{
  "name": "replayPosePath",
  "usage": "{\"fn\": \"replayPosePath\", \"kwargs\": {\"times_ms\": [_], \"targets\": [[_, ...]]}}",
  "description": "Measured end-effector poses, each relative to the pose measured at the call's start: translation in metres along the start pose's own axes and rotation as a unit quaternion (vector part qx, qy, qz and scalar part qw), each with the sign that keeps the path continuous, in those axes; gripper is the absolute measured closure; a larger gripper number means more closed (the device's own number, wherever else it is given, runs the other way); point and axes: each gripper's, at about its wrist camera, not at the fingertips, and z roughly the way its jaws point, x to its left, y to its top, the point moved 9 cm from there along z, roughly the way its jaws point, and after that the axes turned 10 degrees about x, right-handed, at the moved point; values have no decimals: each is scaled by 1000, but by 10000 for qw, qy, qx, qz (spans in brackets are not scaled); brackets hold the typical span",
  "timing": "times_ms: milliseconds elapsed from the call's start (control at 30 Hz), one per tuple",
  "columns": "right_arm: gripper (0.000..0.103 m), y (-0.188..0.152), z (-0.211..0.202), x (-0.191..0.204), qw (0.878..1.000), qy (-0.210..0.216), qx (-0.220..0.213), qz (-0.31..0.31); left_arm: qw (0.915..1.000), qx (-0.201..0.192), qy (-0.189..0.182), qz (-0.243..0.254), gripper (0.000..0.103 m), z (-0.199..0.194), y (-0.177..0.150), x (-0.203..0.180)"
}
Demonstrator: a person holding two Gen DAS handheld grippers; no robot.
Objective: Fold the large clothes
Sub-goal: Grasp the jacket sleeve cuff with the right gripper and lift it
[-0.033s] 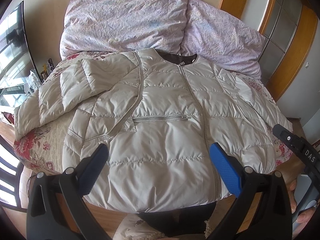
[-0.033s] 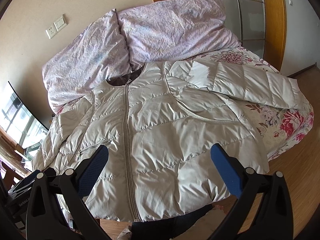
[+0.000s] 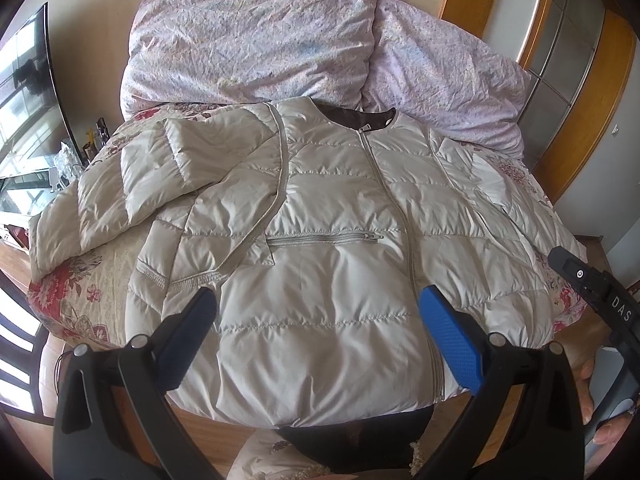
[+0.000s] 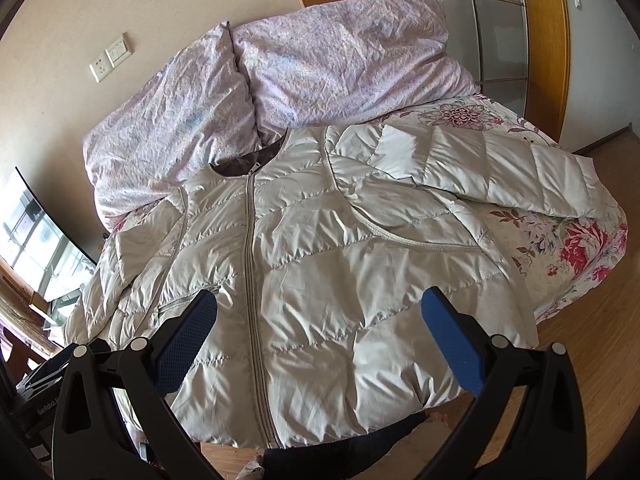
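- A pale beige quilted jacket [image 3: 320, 280] lies front-up on the bed [image 3: 92, 280], zipped closed, its collar toward the two lilac pillows [image 3: 256, 44] at the head and its hem hanging over the bed's near edge.
- In the left wrist view, the sleeve [image 3: 132, 184] on the left side of the picture is folded across itself near the shoulder and runs out to the bed's left edge, its cuff drooping over the floral bedspread.
- A zipped chest pocket [image 3: 324, 238] sits just left of the central zipper [image 3: 400, 216].
- In the right wrist view the other sleeve [image 4: 480, 168] stretches out to the right across the floral bedspread [image 4: 580, 248], its cuff near the bed's far right corner.
- The left claw [image 3: 318, 340] hovers above the jacket's lower front, released: its blue pads [image 3: 452, 344] stand wide apart with nothing between them.
- The right claw [image 4: 320, 340] hangs over the same lower part of the jacket, likewise released and touching no fabric.
- The body of the right tool [image 3: 592, 284] shows at the right edge of the left wrist view, with fingers of the person's hand [image 3: 592, 400] around it.
- A wooden floor [image 4: 580, 360] lies beside the bed.
- A wall switch plate [image 4: 110, 58] sits above the pillows.
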Motion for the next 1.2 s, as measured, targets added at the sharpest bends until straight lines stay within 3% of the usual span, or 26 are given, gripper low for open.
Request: {"fn": "replayPosePath", "kwargs": {"times_ms": [233, 367, 467, 633, 767, 1033, 1133, 1200], "targets": [[1, 33, 10, -62, 9979, -320, -430, 357, 9997, -15, 225, -74, 2, 15, 14, 7], [1, 49, 26, -135, 9907, -429, -313, 1252, 9994, 66, 308, -172, 2, 31, 22, 18], [1, 50, 41, -199, 9742, -346, -149, 2227, 9990, 105, 375, -218, 2, 44, 26, 25], [21, 41, 56, -287, 9340, -155, -53, 3570, 9990, 241, 277, -249, 2, 63, 29, 32], [30, 38, 61, -328, 9073, -7, -155, 4202, 9991, 376, 14, -215, 2, 76, 29, 30], [39, 47, 67, -362, 8840, 298, -476, 4642, 9975, 387, -529, -271, 2, 88, 35, 24], [47, 52, 69, -373, 8764, 341, -609, 4765, 9967, 346, -640, -370, 2, 92, 37, 25], [59, 54, 70, -381, 8719, 273, -674, 4842, 9962, 299, -674, -455, 2, 94, 39, 27]]}}
